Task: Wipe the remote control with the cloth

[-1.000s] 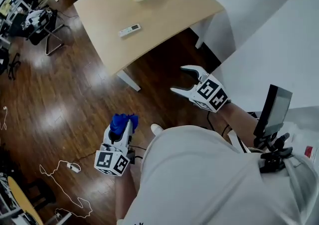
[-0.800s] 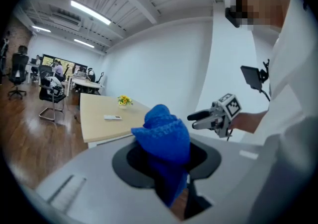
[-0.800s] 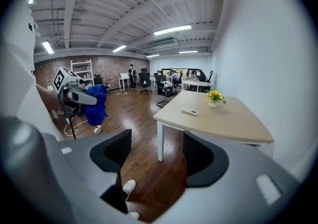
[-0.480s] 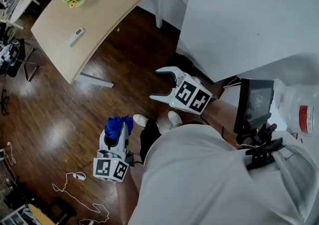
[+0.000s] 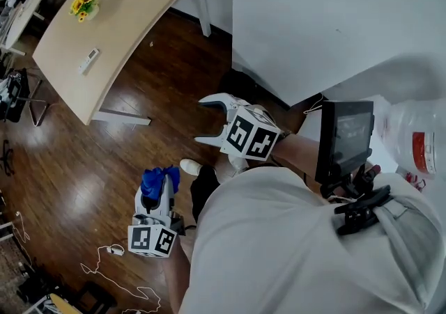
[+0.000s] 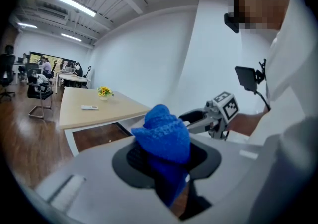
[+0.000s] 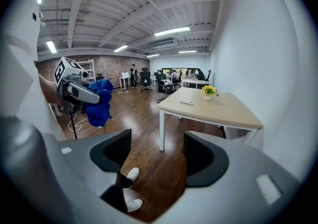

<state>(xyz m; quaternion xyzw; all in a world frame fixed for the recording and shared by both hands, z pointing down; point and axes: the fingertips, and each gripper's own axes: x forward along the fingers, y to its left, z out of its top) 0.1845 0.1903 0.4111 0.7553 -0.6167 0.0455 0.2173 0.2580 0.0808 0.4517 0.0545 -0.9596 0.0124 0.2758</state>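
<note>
**While standing well off from table (image 5: pixel 132 6): cloth (image 6: pixel 164 136) gripped**

Got cloth pinched in left gripper (image 5: pixel 157 187), right gripper (image 5: pixel 202 121) wide open, empty. Can spot remote (image 5: pixel 88 60) on table beside flowers (image 5: pixel 83 3). Only catch the screen (image 5: pixel 345 135) from head view.

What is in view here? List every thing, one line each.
table: one, light wood, far left on the wooden floor
remote control: one, white, on the table
flowers: one bunch, yellow, on the table beyond the remote control
cloth: one, blue, in the left gripper
screen: one, black, at the person's chest
water jug: one, clear, far right
shoes: two, white, on the person's feet
left gripper: shut on the cloth
right gripper: open, empty
</note>
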